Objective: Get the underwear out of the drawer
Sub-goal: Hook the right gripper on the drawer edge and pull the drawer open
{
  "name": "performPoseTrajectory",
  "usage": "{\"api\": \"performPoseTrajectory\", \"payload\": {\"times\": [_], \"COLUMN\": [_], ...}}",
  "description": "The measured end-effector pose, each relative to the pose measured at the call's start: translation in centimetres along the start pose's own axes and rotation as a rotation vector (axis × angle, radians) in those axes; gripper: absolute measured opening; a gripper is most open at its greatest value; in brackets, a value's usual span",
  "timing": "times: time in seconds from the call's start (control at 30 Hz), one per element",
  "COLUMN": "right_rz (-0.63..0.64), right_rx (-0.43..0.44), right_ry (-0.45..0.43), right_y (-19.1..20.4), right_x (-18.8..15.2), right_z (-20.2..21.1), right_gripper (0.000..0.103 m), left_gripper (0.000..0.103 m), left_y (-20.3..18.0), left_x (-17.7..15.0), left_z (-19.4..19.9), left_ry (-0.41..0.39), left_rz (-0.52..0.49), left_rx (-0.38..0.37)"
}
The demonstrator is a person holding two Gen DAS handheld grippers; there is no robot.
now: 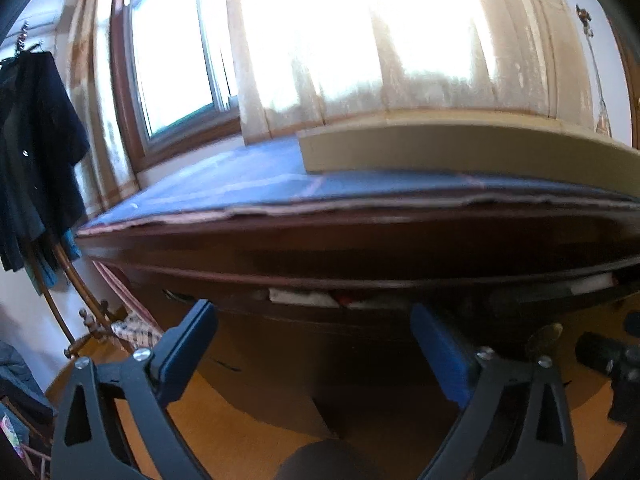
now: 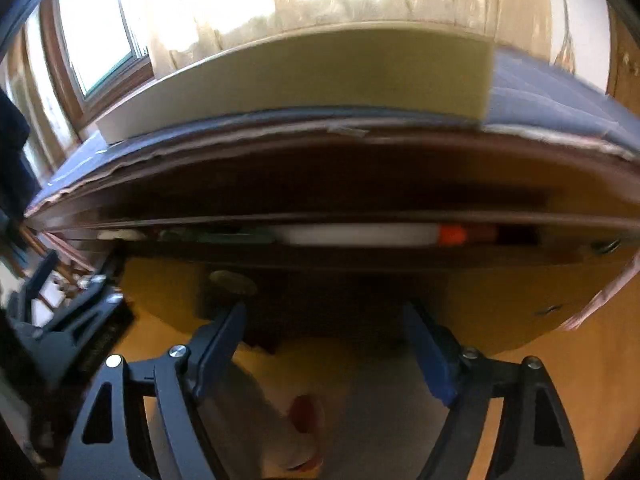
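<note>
A dark wooden dresser fills both views. Its top drawer stands slightly open, leaving a narrow gap. In that gap lie folded clothes: a white piece, an orange piece and a greenish one; the left wrist view shows white cloth there too. My left gripper is open in front of the drawer front, below the gap, with nothing between its fingers. My right gripper is also open and empty, just below the drawer and near a round brass knob.
A blue cloth covers the dresser top, with a flat beige box on it. Behind are a window and pale curtains. Dark clothes hang at the left by a wooden rack. The floor is orange wood.
</note>
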State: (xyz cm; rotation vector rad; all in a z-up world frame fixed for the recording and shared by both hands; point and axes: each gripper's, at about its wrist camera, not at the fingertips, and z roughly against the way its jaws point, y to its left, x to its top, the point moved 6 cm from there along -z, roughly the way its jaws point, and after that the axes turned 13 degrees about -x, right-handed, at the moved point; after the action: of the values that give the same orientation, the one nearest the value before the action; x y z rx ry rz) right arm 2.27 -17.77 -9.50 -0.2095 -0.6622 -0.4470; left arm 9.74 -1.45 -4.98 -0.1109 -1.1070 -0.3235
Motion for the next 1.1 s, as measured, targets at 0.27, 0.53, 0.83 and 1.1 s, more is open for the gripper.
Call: {"api": "performPoseTrajectory", "payload": {"times": [0.27, 0.53, 0.83, 1.1], "right_rz": [-0.047, -0.035, 0.249, 0.303], "right_rx": [0.02, 0.009, -0.033, 0.054], "right_ry": [-0.064, -0.128, -0.05, 0.087], "right_y": [-0.5, -0.9, 2.7, 2.8], "right_x": [1.1, 2.3, 2.2, 2.8], "right_z": [1.3, 1.5, -1.3, -1.9], "right_gripper": [0.083, 0.083, 0.103, 0.103], "left_gripper": [0.098, 0.098, 0.1, 0.1], "left_y": [0.6, 0.7, 1.0, 0.9], "left_x": [1.2, 0.0, -0.2, -0.3], "left_z": [-0.5, -1.8, -2.2, -2.0], "left_ry": [-0.012, 0.042, 0.071, 0.093], "left_rz": [0.052, 0.076, 0.102, 0.095], "left_rx": [0.012, 0.005, 0.017, 0.022]}}
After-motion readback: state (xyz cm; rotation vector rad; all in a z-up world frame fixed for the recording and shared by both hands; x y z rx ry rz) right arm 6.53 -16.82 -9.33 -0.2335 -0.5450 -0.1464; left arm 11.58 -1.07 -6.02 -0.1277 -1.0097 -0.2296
